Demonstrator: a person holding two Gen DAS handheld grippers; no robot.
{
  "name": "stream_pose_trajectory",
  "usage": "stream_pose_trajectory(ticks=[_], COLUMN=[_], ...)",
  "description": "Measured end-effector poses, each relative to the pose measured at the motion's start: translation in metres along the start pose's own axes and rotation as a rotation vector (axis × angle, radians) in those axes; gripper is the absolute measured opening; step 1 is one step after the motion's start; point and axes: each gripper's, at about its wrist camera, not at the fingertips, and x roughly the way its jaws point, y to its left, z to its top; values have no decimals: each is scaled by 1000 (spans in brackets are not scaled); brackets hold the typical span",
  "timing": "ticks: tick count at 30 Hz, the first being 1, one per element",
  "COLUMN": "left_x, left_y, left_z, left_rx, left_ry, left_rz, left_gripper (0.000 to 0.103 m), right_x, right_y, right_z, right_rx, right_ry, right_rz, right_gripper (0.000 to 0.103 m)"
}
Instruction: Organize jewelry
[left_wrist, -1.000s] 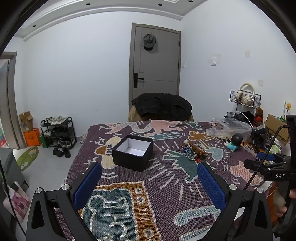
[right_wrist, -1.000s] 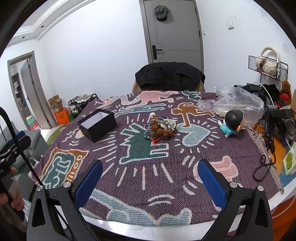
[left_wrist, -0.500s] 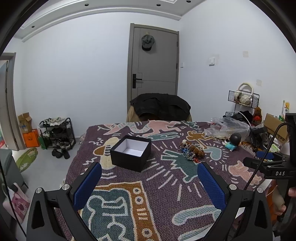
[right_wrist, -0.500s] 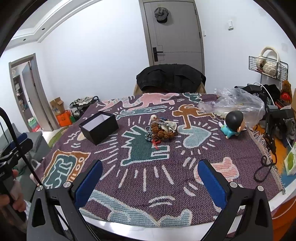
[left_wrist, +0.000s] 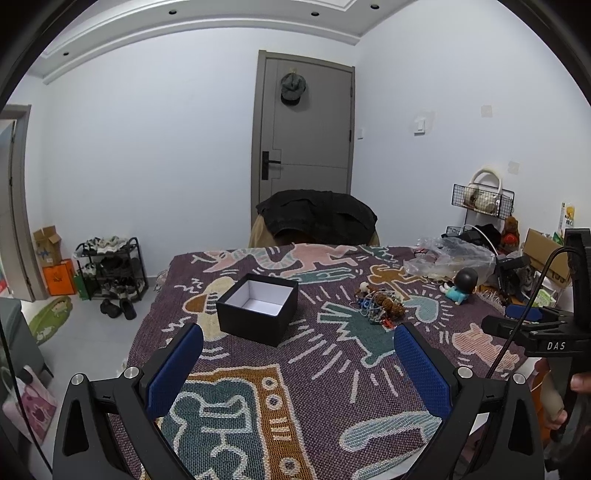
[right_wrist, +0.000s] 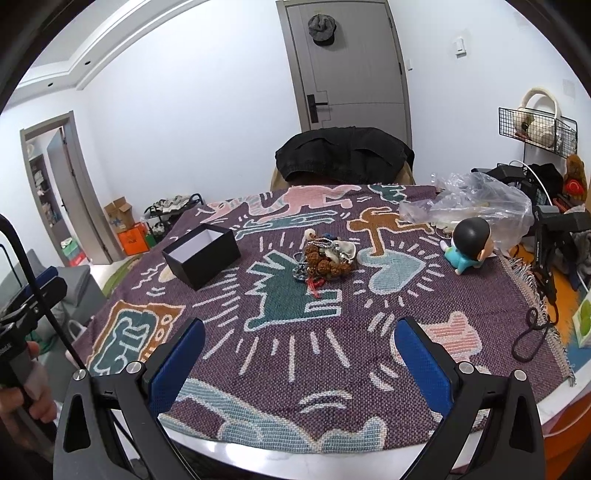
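Note:
A black open box with a white inside (left_wrist: 258, 308) (right_wrist: 201, 254) stands on the patterned cloth of the table. To its right lies a tangled pile of jewelry (left_wrist: 380, 304) (right_wrist: 327, 258) with brown beads, chains and a red cord. My left gripper (left_wrist: 297, 365) is open and empty, held above the near left part of the table, short of the box. My right gripper (right_wrist: 299, 360) is open and empty, above the near table edge, short of the pile. The right gripper's body also shows at the left wrist view's right edge (left_wrist: 535, 328).
A small doll figure (right_wrist: 469, 245) and a crumpled clear plastic bag (right_wrist: 472, 203) lie at the table's right. A chair with a black jacket (right_wrist: 343, 155) stands behind the table. A black cable (right_wrist: 532, 332) hangs over the right edge. A shoe rack (left_wrist: 109, 269) stands by the left wall.
Both grippers have risen and pulled back slightly, so the table looks a little lower and farther. Both stay open. The box and jewelry have not moved.

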Motion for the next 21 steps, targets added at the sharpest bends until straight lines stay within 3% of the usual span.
stream_pose_trajectory(ticks=[10,14,21], left_x=[6,15,41], left_y=[-2,-4,-13], left_z=[2,6,18], left_rx=[-4,-8,0], left_ry=[-4,-1,18], left_rz=[-57,-80,-142], left_gripper=[103,102,89], right_x=[2,7,23], right_y=[-4,-10,-34], right_z=[3,8,18], right_rx=[-6,-5,65], right_ry=[-13,-20,-7], right_rz=[4,-5,8], right_gripper=[103,97,94])
